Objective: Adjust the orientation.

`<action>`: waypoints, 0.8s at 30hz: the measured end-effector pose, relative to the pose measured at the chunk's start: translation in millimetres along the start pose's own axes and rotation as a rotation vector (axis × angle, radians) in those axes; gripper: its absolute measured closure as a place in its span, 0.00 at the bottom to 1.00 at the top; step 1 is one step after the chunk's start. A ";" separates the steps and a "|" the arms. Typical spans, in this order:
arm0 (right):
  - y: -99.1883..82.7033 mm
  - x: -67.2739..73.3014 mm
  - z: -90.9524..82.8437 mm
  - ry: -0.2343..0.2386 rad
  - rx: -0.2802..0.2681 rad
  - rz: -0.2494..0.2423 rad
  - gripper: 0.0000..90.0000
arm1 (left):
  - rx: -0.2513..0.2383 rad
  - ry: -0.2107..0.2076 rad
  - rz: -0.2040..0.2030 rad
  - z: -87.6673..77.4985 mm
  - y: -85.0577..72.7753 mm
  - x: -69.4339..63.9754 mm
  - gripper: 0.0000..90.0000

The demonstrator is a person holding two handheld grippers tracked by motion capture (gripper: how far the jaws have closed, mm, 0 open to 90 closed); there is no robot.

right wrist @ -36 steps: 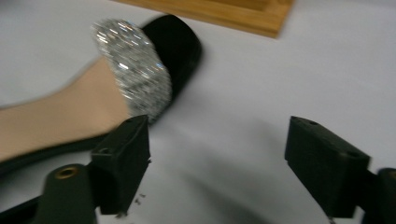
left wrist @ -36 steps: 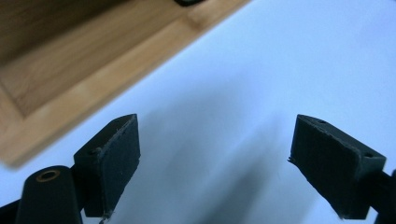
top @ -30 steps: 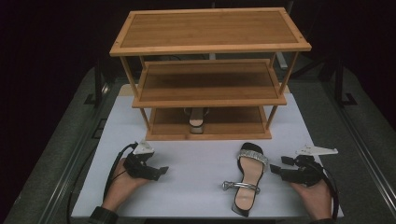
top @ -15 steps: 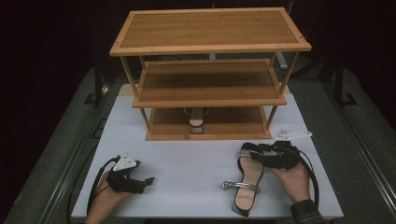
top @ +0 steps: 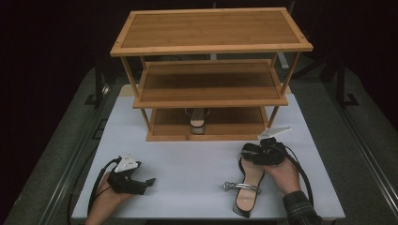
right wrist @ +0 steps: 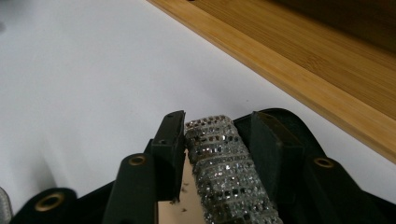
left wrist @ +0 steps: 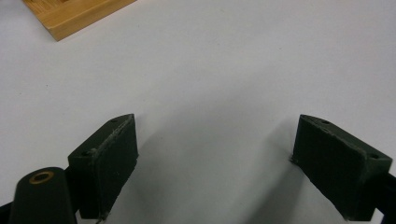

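From my station I see a white worktop lit evenly from above, its surface bright and matte. It sits on a dark grey base with metal rails running along both long sides. At the far half stands a three-tier bamboo shoe rack, warm brown, its slim posts casting soft shadows. Beyond the worktop the room drops into near black; I can just make out what may be dark stand legs at the right, no walls or windows.
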State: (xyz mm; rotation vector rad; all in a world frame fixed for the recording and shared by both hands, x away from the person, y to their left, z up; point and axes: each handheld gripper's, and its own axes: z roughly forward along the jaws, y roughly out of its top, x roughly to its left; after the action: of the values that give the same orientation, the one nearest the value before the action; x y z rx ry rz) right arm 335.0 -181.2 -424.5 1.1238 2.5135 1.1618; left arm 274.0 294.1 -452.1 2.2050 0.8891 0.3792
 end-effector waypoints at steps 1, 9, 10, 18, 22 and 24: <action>0.8 0.0 0.0 0.003 -0.005 -0.012 0.64 | 0.000 0.000 0.000 0.0 0.0 0.0 0.15; 19.6 6.9 8.3 0.074 -0.042 -0.068 0.69 | -0.001 0.000 0.000 0.2 0.1 0.1 0.15; 23.3 9.9 12.4 0.082 -0.035 -0.083 0.69 | 0.000 0.000 0.000 0.2 0.1 0.1 0.15; 61.5 31.0 31.6 0.138 -0.124 -0.158 0.94 | 0.000 0.001 0.001 0.1 0.0 0.1 0.15; 59.8 34.4 37.7 0.133 -0.074 -0.169 0.87 | -0.001 -0.002 0.001 0.1 0.0 0.3 0.15; 54.5 31.3 34.4 0.113 -0.051 -0.161 0.81 | -0.002 -0.001 0.001 0.1 -0.1 0.2 0.15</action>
State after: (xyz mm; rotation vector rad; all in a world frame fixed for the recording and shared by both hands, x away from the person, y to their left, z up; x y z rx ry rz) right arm 358.3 -116.5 -404.6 0.8487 2.5846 1.2708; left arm 274.2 294.2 -452.3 2.2041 0.8873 0.3793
